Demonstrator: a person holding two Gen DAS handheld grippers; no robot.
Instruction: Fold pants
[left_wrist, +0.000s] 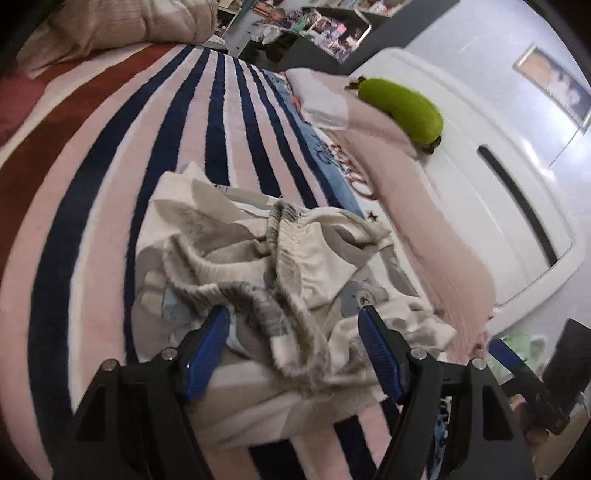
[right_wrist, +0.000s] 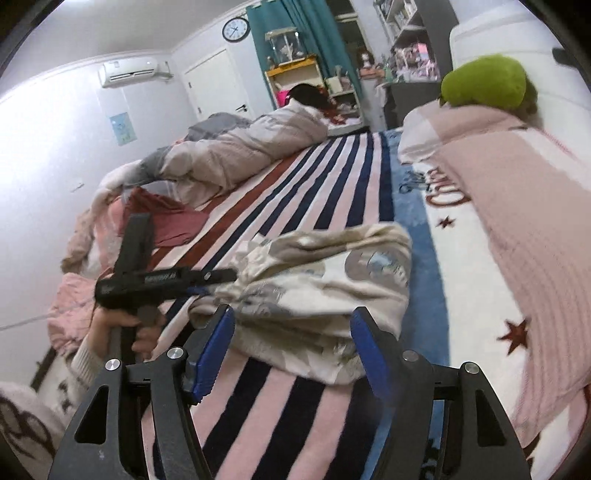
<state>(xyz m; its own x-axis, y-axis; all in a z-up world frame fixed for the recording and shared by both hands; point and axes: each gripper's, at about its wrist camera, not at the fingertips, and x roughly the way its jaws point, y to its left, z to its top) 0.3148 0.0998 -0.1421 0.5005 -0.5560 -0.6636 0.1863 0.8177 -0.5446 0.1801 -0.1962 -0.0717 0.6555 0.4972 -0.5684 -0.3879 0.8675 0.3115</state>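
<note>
Lying crumpled on the striped blanket (left_wrist: 92, 206) of the bed, the pants (left_wrist: 258, 266) are a cream pair printed with grey and pale blue cartoon figures, bunched into a loose heap with the gathered elastic waistband (left_wrist: 295, 243) turned up near the middle. In the left wrist view the left gripper (left_wrist: 291, 328) hangs just over the near edge of the heap, its blue-padded fingers (left_wrist: 212, 332) spread wide on either side of a grey ribbed hem, with cloth below and between them but not pinched. In the right wrist view the right gripper (right_wrist: 291, 332) faces the same pile from the other side; its fingers (right_wrist: 364, 336) are also spread apart, with the near fold of the pants just in front of them and nothing clamped. To the left in that view a hand (right_wrist: 125, 328) in a pale knit sleeve grips the handle of the left gripper, whose tip reaches the edge of the pants. A pink pillow (right_wrist: 509, 206) lies along the right side of the bed with a green plush toy (right_wrist: 484, 81) resting on its far end, and a rumpled duvet (right_wrist: 229, 147) lies across the far part of the bed.
</note>
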